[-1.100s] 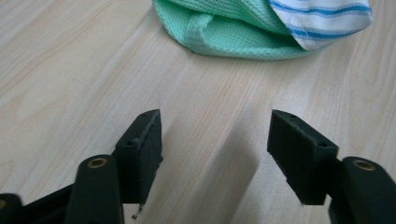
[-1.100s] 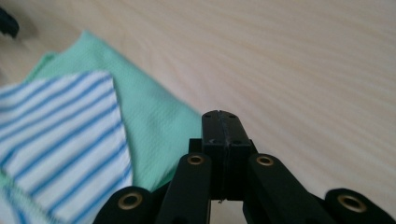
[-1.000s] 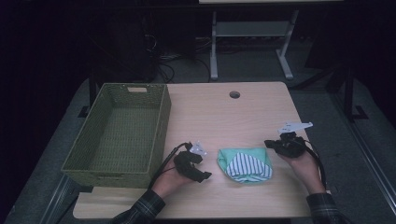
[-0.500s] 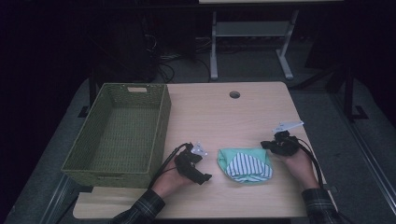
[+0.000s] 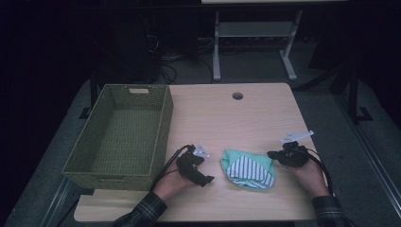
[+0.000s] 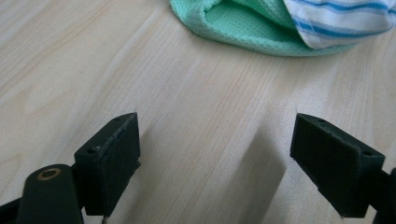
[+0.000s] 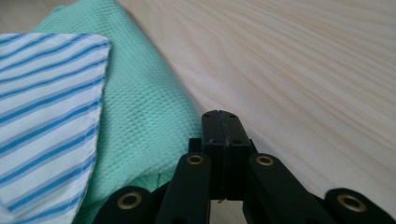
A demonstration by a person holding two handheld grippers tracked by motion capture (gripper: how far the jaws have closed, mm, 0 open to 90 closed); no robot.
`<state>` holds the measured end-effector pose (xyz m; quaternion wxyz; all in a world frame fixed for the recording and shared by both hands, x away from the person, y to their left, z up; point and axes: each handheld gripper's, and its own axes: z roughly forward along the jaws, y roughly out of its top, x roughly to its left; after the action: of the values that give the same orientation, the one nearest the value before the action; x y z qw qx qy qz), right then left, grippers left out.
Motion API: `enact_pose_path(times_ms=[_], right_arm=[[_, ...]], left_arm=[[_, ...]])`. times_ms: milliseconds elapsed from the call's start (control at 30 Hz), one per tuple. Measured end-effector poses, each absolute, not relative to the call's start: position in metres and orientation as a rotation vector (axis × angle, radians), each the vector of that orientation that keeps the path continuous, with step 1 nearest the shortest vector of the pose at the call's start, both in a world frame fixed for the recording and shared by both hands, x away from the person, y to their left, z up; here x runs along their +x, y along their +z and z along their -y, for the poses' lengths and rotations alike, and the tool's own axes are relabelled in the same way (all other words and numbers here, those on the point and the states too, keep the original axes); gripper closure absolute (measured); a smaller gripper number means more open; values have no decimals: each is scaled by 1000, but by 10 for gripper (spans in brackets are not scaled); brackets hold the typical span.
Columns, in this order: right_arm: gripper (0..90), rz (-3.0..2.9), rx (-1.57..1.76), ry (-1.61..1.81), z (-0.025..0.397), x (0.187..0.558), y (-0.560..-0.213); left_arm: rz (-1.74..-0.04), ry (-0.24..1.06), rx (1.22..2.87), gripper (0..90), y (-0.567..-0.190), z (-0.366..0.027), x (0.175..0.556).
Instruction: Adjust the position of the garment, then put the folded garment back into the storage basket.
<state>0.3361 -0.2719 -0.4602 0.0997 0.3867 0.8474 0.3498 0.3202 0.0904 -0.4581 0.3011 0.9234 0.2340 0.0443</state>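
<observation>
A: Where do we have the folded cloth [image 5: 248, 169] right now?

B: It lies on the light wooden table [image 5: 222, 118], near the front edge, between our two hands. It is mint-green waffle fabric with a white, blue-striped piece on top. In the left gripper view the green fold opens toward us, with the striped layer above it.

A: And our left gripper [image 6: 219, 158]?

B: We hold it low over bare wood, just left of the cloth and apart from it. Its two black jaws stand spread wide with nothing between them.

A: The right gripper [image 5: 273, 154]?

B: In the right gripper view its jaws are pressed flat together, nothing caught between them. The tip sits right at the cloth's right edge, beside the green fabric; we cannot tell whether it touches.

A: Anything else on the table?

B: A green woven basket [image 5: 162, 124] stands at the left side, well apart from the cloth. A round hole [image 5: 237, 96] sits near the far edge of the tabletop.
</observation>
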Motion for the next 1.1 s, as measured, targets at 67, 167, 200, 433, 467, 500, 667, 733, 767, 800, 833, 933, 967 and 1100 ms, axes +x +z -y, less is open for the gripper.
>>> enact_pose_path(times_ms=[67, 167, 200, 433, 467, 500, 667, 733, 767, 800, 833, 933, 967, 1100], right_arm=[[898, -2516, 1134, 1036, 272, 332, -460], [898, -2530, 1133, 1030, 273, 324, -460], [898, -2528, 1125, 1035, 273, 321, -460], [898, -2542, 1096, 1082, 272, 302, -460], [898, -2554, 1102, 1090, 270, 298, -460], [897, -2560, 1091, 1096, 269, 296, -461], [897, -2606, 1050, 1112, 257, 283, -462], [897, -2614, 1020, 1124, 253, 278, -461], [897, -2623, 1016, 1135, 251, 276, -462], [897, -2630, 1010, 1139, 249, 274, -462], [897, -2639, 1000, 1138, 247, 272, -462], [897, -2656, 981, 1148, 243, 268, -463], [897, -2660, 976, 1149, 241, 267, -462], [896, -2627, 976, 1168, 243, 267, -459]], left_arm=[[-623, 117, 2445, 152, -458, -90, 320], [-619, 116, 2447, 152, -458, -89, 320], [-620, 115, 2448, 152, -458, -89, 320], [-621, 117, 2450, 152, -457, -91, 321], [-620, 118, 2448, 152, -457, -91, 321], [-620, 120, 2449, 152, -457, -91, 321], [-617, 120, 2454, 152, -456, -92, 321], [-617, 121, 2456, 152, -456, -93, 321], [-621, 122, 2450, 152, -456, -93, 321], [-622, 124, 2451, 152, -456, -93, 321], [-623, 125, 2451, 153, -456, -93, 321], [-626, 124, 2450, 153, -456, -93, 322], [-624, 124, 2451, 153, -457, -93, 322], [-624, 122, 2454, 153, -457, -93, 321]])
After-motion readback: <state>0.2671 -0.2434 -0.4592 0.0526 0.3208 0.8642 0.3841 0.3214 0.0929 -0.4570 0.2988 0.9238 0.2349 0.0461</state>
